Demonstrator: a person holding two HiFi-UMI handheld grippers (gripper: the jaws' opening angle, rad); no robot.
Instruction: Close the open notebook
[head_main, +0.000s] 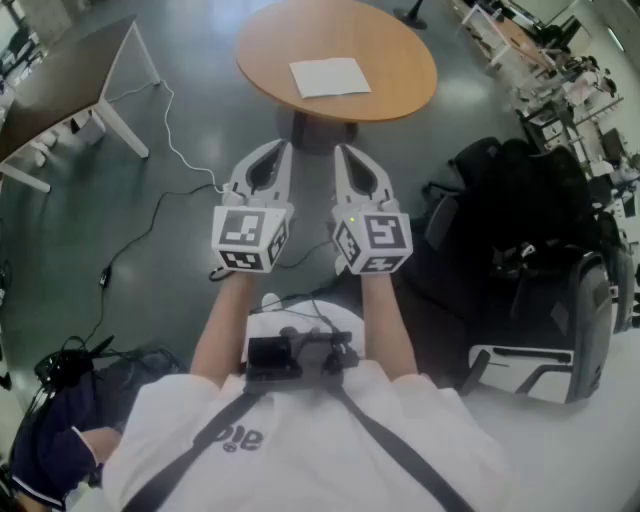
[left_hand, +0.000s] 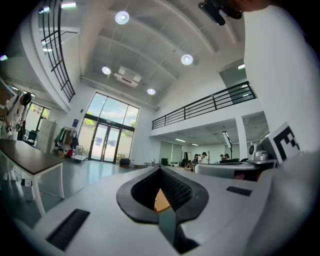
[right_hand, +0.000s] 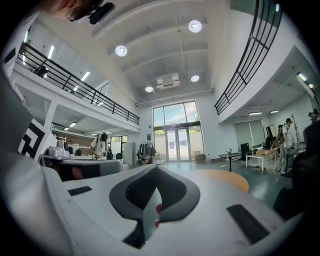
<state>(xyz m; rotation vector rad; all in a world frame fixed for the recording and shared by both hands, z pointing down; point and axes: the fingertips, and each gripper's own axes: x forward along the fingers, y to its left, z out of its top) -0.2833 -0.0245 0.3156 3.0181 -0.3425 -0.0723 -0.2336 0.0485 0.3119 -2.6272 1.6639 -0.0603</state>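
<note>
The notebook (head_main: 329, 76) lies open, white pages up, on a round wooden table (head_main: 400, 60) ahead of me. Both grippers are held level side by side over the floor, well short of the table and touching nothing. The left gripper (head_main: 282, 150) is shut, its jaws meeting at the tip with nothing between them. The right gripper (head_main: 341, 152) is also shut and empty. A sliver of the table (left_hand: 161, 200) shows through the jaw hollow of the left gripper (left_hand: 160, 169) in its own view. Beyond the right gripper (right_hand: 156, 167), the table's edge (right_hand: 231, 179) shows at the right.
Black bags and a backpack (head_main: 520, 200) are piled on the floor at the right, with a grey case (head_main: 540, 370) nearer me. A dark desk (head_main: 70, 70) stands at the far left. Cables (head_main: 160, 200) trail across the floor, and a dark bag (head_main: 60, 410) lies at lower left.
</note>
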